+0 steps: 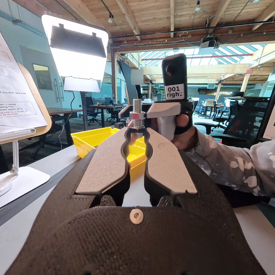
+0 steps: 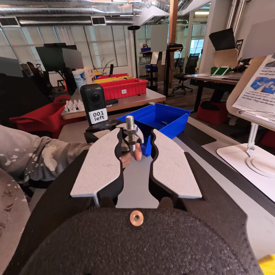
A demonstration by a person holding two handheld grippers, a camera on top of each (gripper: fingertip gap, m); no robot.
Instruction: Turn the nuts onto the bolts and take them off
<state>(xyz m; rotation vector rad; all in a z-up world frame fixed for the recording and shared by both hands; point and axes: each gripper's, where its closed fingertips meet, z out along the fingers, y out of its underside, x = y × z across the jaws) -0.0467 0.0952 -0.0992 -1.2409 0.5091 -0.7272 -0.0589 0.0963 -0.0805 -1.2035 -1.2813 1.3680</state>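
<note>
The bolt [image 1: 137, 113] stands upright in the air above the bench [image 2: 136, 186], its threaded long axis vertical, head down and free end up. The left tongs [image 1: 136, 131] are closed on the hexagonal head at the bottom, so the shank rises straight out from between their tips. The nut [image 1: 137, 115] sits partway along the thread, level across the shank, with bare thread showing above and below it. The right tongs [image 2: 136, 134] come in from the side, at right angles to the bolt's axis. In the left wrist view their tips seem to touch the nut's flats, while their own view shows the fingers set apart with a gap on the far side, so they look parted rather than clamped, though that angle is poor. The right tongs are thus the nearer to the nut, and turning depends on them closing squarely on its flats. Both pieces are bright, clean silver steel. A yellow bin [image 1: 92, 142] and a blue bin [image 2: 166, 119] rest on the bench beyond.
</note>
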